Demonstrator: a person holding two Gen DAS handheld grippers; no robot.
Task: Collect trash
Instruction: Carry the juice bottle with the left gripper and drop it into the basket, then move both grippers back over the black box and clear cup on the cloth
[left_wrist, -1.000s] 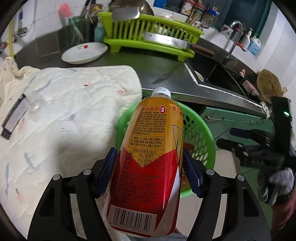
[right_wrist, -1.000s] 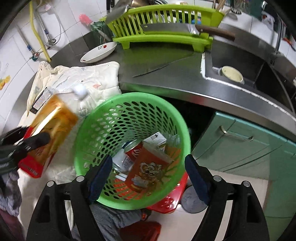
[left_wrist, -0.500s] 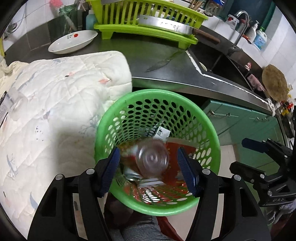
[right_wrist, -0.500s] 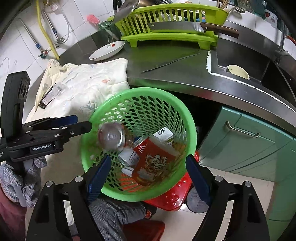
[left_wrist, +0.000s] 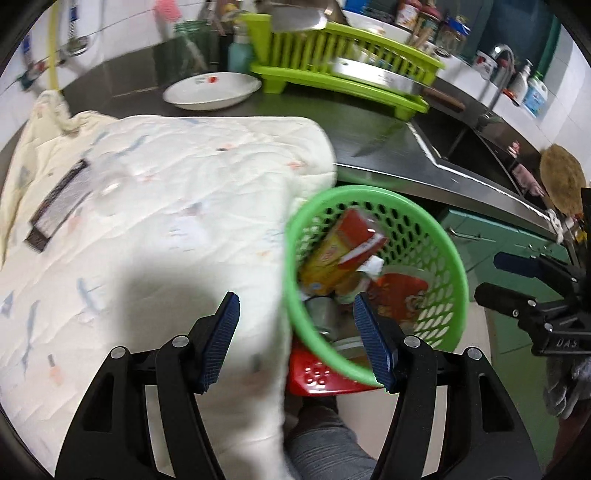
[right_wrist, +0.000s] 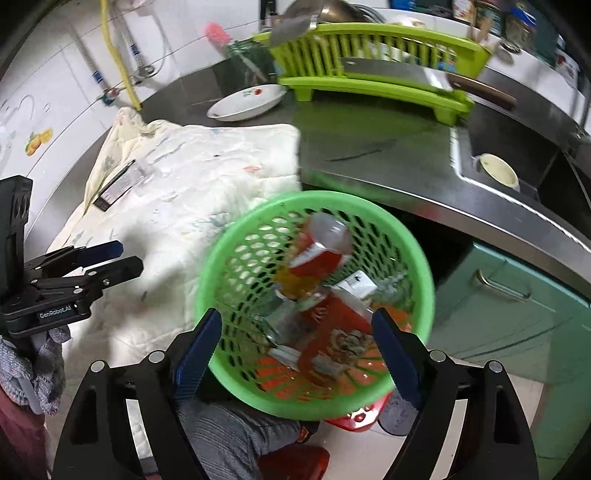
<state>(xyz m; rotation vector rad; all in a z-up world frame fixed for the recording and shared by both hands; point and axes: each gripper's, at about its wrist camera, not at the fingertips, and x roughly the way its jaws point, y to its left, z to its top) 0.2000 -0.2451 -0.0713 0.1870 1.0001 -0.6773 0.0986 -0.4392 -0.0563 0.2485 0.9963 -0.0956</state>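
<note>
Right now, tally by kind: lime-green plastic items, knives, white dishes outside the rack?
Lime-green plastic: 2 (basket, dish rack)
Knives: 2 (cleaver, counter knife)
White dishes outside the rack: 2 (plate, sink bowl)
Total: 6
</note>
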